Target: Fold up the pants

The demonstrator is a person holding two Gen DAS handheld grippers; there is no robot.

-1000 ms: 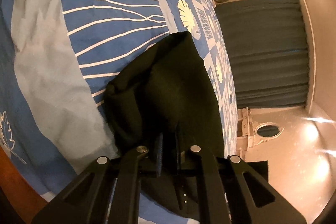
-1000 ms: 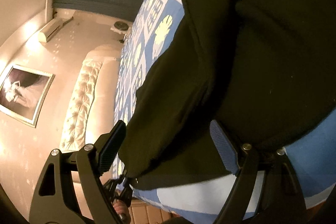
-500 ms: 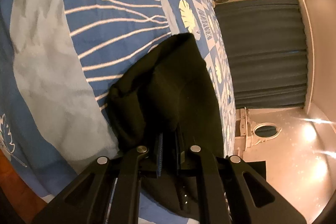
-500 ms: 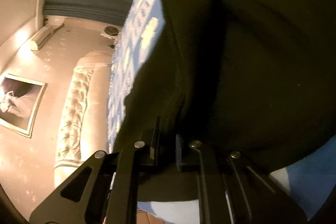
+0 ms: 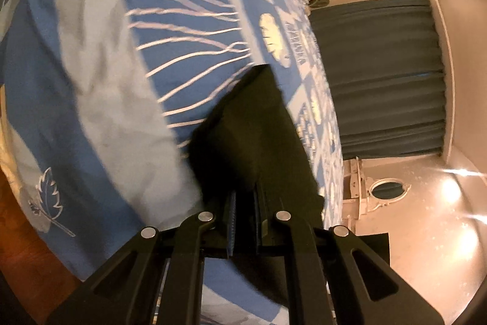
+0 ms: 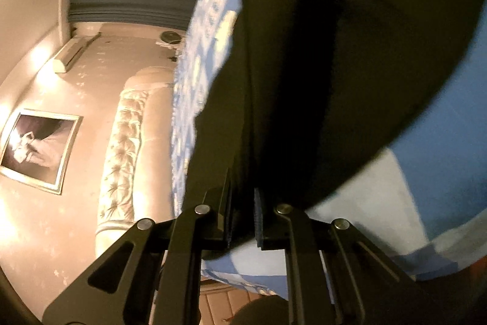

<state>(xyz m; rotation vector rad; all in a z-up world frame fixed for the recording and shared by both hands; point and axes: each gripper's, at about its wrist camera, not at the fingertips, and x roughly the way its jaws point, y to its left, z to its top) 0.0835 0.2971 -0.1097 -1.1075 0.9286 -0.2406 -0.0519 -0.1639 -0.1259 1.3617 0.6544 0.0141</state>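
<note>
A: What has just changed?

B: The right claw (image 6: 242, 212) stood wide a second ago, its pads either side of the near edge of the pants (image 6: 334, 66). Now its jaws are pinched on that dark cloth. The left claw (image 5: 244, 218) was clamped on the pants (image 5: 252, 142) a second ago and is no different now.

A: So both ends are caught?

B: Both claws grip the near edge, as I judge it. That looks like the hold needed to lift and carry this edge over for a fold. No fold has been laid from this grip yet.

A: Where do the pants lie?

B: On the bed (image 5: 91, 111), atop the blue patterned cover, close to its near edge.

A: And which way do they run?

B: In the left view the long axis goes away from the claw, toward the curtain (image 5: 380, 75), narrowing to a far corner. Which end is the waist, I cannot tell; the cloth is too dark.
</note>
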